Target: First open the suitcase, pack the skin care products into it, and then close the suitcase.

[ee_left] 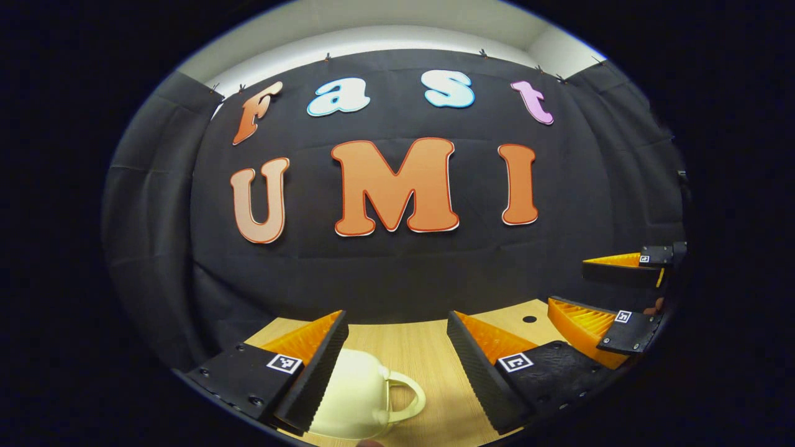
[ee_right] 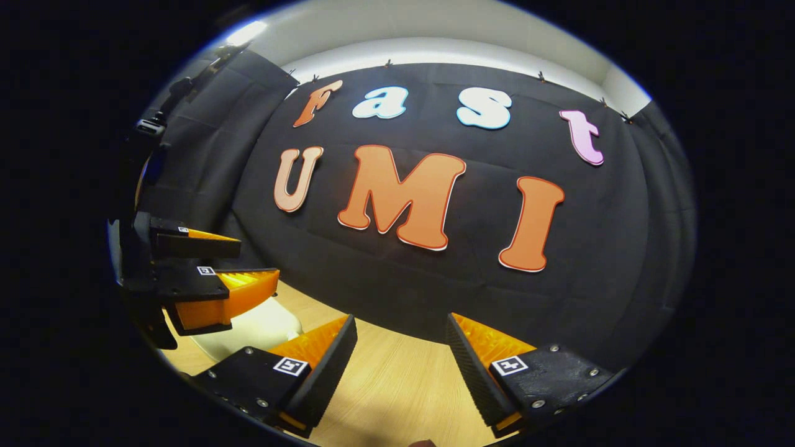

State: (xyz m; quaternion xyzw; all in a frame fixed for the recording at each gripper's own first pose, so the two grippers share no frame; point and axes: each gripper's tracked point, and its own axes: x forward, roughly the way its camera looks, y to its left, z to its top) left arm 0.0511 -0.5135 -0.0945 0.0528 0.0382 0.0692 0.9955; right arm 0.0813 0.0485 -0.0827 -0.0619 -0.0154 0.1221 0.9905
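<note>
A cream-white rounded object with a loop handle (ee_left: 357,394) rests on the wooden table (ee_left: 428,366), low in the left gripper view. My left gripper (ee_left: 397,316) hangs open above it, its left finger covering part of the object. In the right gripper view the same cream object (ee_right: 261,326) lies under the left gripper (ee_right: 258,261), at the left. My right gripper (ee_right: 402,318) stands open over bare wood (ee_right: 397,385), nothing between its fingers. It also appears at the right edge of the left gripper view, open (ee_left: 568,284).
The booth's black cloth wall (ee_left: 397,273) rises close behind the table's far edge. A small dark hole (ee_left: 529,319) marks the tabletop near the right gripper.
</note>
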